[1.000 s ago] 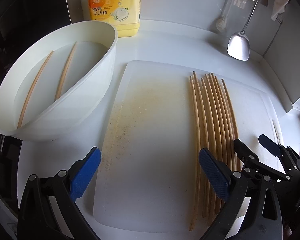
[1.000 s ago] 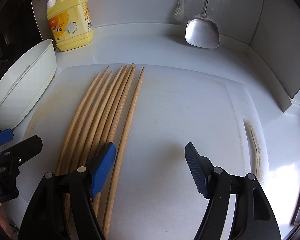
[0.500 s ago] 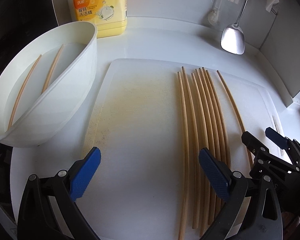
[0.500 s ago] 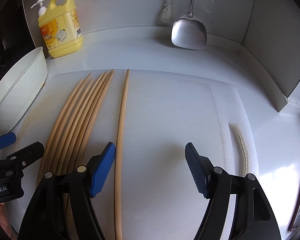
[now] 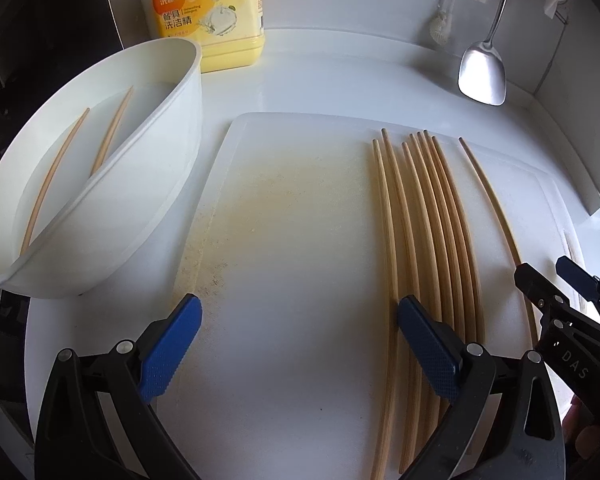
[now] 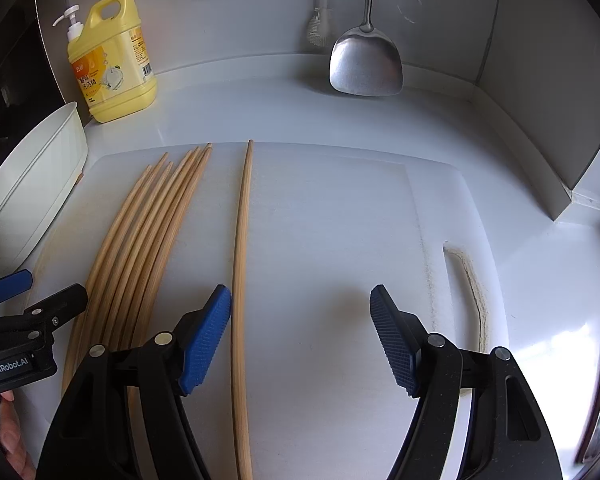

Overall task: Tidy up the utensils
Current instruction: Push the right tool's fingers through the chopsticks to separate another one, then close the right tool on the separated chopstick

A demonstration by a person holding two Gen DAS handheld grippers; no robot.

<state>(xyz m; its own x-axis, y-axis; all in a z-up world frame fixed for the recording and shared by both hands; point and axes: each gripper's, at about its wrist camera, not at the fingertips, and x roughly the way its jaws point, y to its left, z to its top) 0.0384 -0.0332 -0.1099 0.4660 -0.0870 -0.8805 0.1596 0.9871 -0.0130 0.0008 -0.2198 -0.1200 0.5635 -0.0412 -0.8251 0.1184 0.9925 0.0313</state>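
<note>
Several wooden chopsticks (image 5: 428,220) (image 6: 140,240) lie bunched lengthwise on a white cutting board (image 5: 300,200) (image 6: 340,220). One single chopstick (image 6: 242,260) (image 5: 492,208) lies apart, to the right of the bunch. My right gripper (image 6: 300,336) (image 5: 544,270) is open over the board; the single chopstick runs just inside its left pad, untouched as far as I can see. My left gripper (image 5: 300,344) (image 6: 52,286) is open over bare board, its right pad above the bunch's left edge. Two more chopsticks (image 5: 80,160) rest in a white bowl (image 5: 160,120) (image 6: 40,168) of water.
A yellow detergent bottle (image 5: 208,12) (image 6: 112,64) stands behind the bowl. A metal spatula (image 5: 482,76) (image 6: 366,64) and a brush (image 5: 440,28) (image 6: 318,28) hang against the back wall. The board's handle slot (image 6: 472,292) is at the right. Walls close the back and right.
The rightmost chopstick has been drawn away from the bunch to the right and now lies alone. My right gripper shifted right with it. Both grippers stayed open.
</note>
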